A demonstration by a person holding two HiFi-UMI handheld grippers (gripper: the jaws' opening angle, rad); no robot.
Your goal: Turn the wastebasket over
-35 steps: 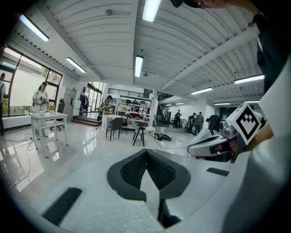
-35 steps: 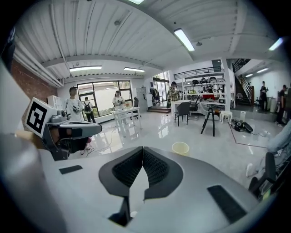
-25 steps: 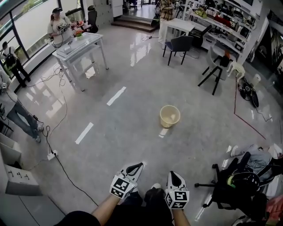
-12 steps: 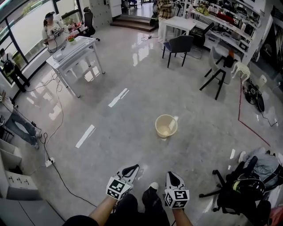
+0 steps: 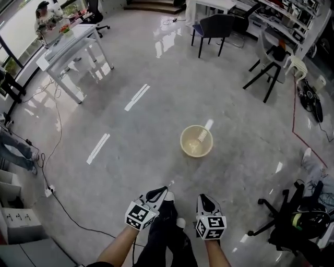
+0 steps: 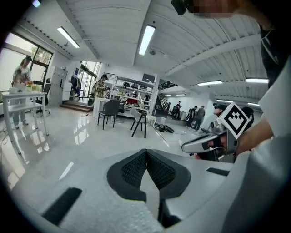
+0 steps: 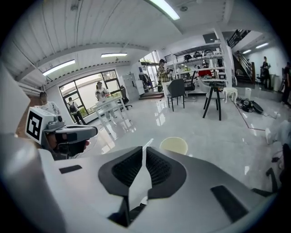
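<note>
A pale yellow wastebasket (image 5: pixel 197 141) stands upright, mouth up, on the glossy grey floor ahead of me. It also shows just past my right jaws as the wastebasket (image 7: pixel 174 145) in the right gripper view. My left gripper (image 5: pixel 159 195) and right gripper (image 5: pixel 203 199) are held low near my legs, well short of the basket. Both are shut with nothing between the jaws. The left gripper (image 6: pixel 146 152) faces the open room, and the basket is not in its view. The right gripper (image 7: pixel 143 150) points toward the basket.
A white table (image 5: pixel 68 44) stands far left with a person (image 5: pixel 46 14) behind it. Dark chairs (image 5: pixel 215 26) and a black stool (image 5: pixel 271 65) are at the back. A cable (image 5: pixel 57 156) runs along the left floor. An office chair (image 5: pixel 297 224) sits at right.
The view has moved forward and tilted down, so the wastebasket now lies closer and larger. Both grippers stay shut and side by side near the bottom of the head view.
</note>
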